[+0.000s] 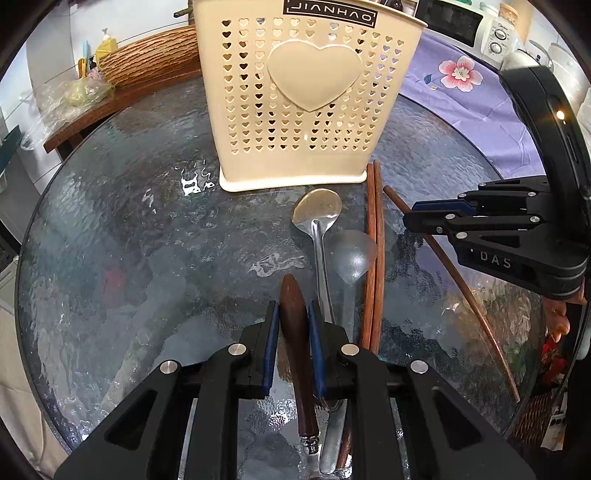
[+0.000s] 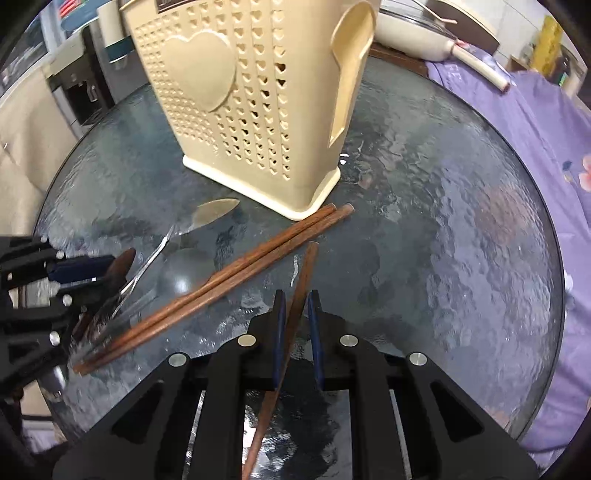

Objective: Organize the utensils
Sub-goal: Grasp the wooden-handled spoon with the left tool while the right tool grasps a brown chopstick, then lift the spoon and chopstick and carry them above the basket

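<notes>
A cream utensil holder (image 1: 306,99) with heart holes stands on the round glass table (image 1: 129,240); it also shows in the right wrist view (image 2: 255,103). My left gripper (image 1: 293,317) is shut on a knife's dark wooden handle (image 1: 293,332). A steel spoon (image 1: 317,218) lies beside it, then a pair of wooden chopsticks (image 1: 375,258). My right gripper (image 2: 296,306) is shut on a single wooden chopstick (image 2: 301,288), also seen in the left wrist view (image 1: 458,280). The chopstick pair (image 2: 221,280) lies left of it.
A purple flowered cloth (image 1: 480,99) covers the surface to the right. A woven basket (image 1: 147,55) and plastic bags sit on a wooden bench at back left. A microwave (image 1: 465,22) stands at back right. A pan (image 2: 424,37) is behind the holder.
</notes>
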### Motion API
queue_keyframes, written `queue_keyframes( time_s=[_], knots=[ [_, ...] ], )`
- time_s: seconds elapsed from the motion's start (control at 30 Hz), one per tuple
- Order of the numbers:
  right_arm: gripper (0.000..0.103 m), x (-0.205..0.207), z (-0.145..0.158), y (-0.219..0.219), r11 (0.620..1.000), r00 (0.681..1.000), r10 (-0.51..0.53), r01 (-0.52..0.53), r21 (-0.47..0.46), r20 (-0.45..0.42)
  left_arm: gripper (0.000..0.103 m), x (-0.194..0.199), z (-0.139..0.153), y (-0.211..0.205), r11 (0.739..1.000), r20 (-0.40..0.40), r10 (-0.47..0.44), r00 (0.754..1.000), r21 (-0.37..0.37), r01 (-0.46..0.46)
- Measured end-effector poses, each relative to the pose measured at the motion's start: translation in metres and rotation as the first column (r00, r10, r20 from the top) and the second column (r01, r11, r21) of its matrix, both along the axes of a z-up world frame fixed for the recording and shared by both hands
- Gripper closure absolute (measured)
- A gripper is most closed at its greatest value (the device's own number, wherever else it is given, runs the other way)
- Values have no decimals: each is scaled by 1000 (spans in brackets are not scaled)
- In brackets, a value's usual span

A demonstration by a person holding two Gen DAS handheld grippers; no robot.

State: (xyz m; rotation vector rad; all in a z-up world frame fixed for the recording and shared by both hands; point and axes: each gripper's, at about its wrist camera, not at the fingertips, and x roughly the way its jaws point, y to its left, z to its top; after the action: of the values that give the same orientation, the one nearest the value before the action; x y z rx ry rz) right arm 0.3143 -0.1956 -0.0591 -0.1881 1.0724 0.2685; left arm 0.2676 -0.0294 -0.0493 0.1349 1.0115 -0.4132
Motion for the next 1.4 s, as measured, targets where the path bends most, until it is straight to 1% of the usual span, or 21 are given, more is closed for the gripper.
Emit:
queue_keyframes(
  time_s=[0.17,0.43,0.6,0.8,0.97,1.07,1.1,1.23,1.4],
  knots=[
    [90,1,0,6,999,999,-42,42,-12,5,87,4,1,-3,1000,-8,-7,1000,14,7],
    [91,4,-3,7,998,998,-53,53,-16,20,88,-1,-1,-15,997,19,-16,1000,80,14],
    [93,-1,-3,10,998,998,-59,59,-8,27,88,0,0,-17,997,19,-14,1000,81,12],
    [93,-3,-4,4,997,996,-78,77,28,46,88,3,0,-13,998,17,4,1000,60,-5],
    [94,0,-4,-13,986,992,-119,112,122,44,88,3,5,1,999,32,27,999,28,-28],
    [95,0,1,-26,969,989,-141,129,210,43,88,4,12,6,999,47,39,998,6,-39],
    [95,-1,5,-30,960,988,-149,133,246,49,88,3,16,8,999,54,43,998,-1,-43],
    [95,-6,21,-39,941,982,-166,129,311,94,88,2,27,11,998,80,54,995,-21,-53],
    [95,-8,37,-52,909,977,-176,114,401,119,88,-3,41,15,996,115,72,991,-52,-66]
  ],
)
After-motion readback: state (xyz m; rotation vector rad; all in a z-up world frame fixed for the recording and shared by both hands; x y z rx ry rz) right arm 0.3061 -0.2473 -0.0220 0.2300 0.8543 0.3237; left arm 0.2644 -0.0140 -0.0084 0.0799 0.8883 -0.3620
